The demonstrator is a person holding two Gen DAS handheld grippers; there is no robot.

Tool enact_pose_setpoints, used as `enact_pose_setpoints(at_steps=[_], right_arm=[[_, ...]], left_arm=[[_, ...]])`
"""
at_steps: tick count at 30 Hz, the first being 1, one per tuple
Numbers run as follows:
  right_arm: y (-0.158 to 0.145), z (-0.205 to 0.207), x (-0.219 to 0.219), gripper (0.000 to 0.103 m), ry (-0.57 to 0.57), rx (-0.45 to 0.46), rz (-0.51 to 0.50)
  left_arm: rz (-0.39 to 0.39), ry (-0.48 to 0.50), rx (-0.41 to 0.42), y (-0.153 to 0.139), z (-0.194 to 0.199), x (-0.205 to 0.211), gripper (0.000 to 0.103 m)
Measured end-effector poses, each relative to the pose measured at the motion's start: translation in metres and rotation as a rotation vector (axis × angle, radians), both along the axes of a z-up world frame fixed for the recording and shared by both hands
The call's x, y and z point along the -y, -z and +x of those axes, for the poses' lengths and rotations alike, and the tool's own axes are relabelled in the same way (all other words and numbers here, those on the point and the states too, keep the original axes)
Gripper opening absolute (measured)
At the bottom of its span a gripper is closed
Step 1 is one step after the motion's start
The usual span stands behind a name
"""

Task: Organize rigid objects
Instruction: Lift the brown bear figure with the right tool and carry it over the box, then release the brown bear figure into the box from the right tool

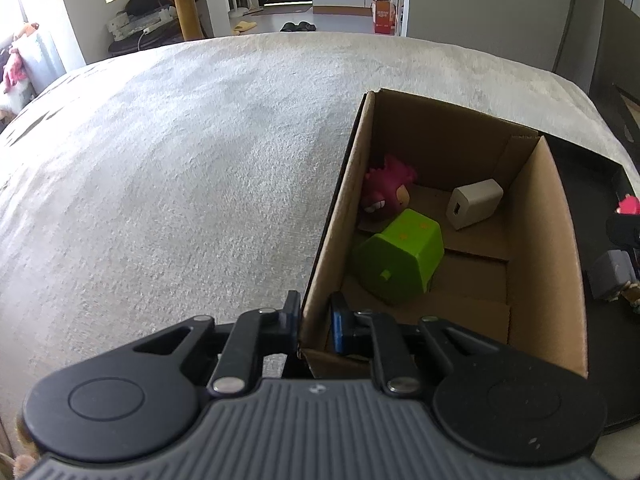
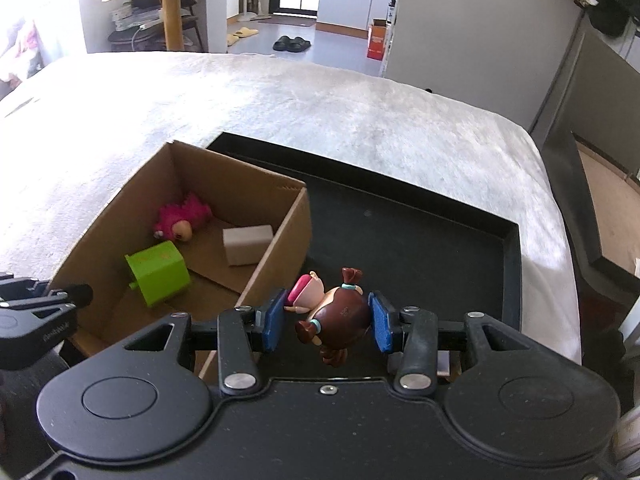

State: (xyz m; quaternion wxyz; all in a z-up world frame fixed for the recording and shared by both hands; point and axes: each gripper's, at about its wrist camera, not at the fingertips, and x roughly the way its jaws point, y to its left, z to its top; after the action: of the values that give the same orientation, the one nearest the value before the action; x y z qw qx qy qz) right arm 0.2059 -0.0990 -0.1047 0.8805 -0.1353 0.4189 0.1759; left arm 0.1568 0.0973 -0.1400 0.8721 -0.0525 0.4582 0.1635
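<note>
While the left tool (image 1: 315, 320) pinches the near wall of the box (image 1: 532, 240), steadying it on the bed (image 1: 180, 160), the right tool (image 2: 326, 322) straddles the doll (image 2: 340, 314) over the tray (image 2: 420, 240), its pads set wide and seemingly not yet touching. Closing on that rounded, glossy head could squirt the doll sideways. Already boxed: pink toy (image 1: 386, 192), green block (image 1: 400, 256), charger (image 1: 474, 203).
</note>
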Motion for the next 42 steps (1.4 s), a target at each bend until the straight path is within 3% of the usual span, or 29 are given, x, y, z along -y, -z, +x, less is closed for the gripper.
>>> enact_pose_setpoints(at_steps=[26,29,42], right_arm=[[-0.009,-0.004,-0.067,0.044,-0.108,0.05,0.002],[-0.012,-0.007,-0.068,0.059,-0.106,0.087,-0.007],[0.002,-0.017,-0.046,0.061,-0.085,0.044,-0.033]], left_arm=[[-0.088,-0.008,0.036,0.0,-0.006,-0.014,0.014],[-0.092,-0.01,0.037,0.001,-0.006,-0.015,0.014],[-0.072,-0.006,0.033,0.001,-0.005,-0.011,0.014]])
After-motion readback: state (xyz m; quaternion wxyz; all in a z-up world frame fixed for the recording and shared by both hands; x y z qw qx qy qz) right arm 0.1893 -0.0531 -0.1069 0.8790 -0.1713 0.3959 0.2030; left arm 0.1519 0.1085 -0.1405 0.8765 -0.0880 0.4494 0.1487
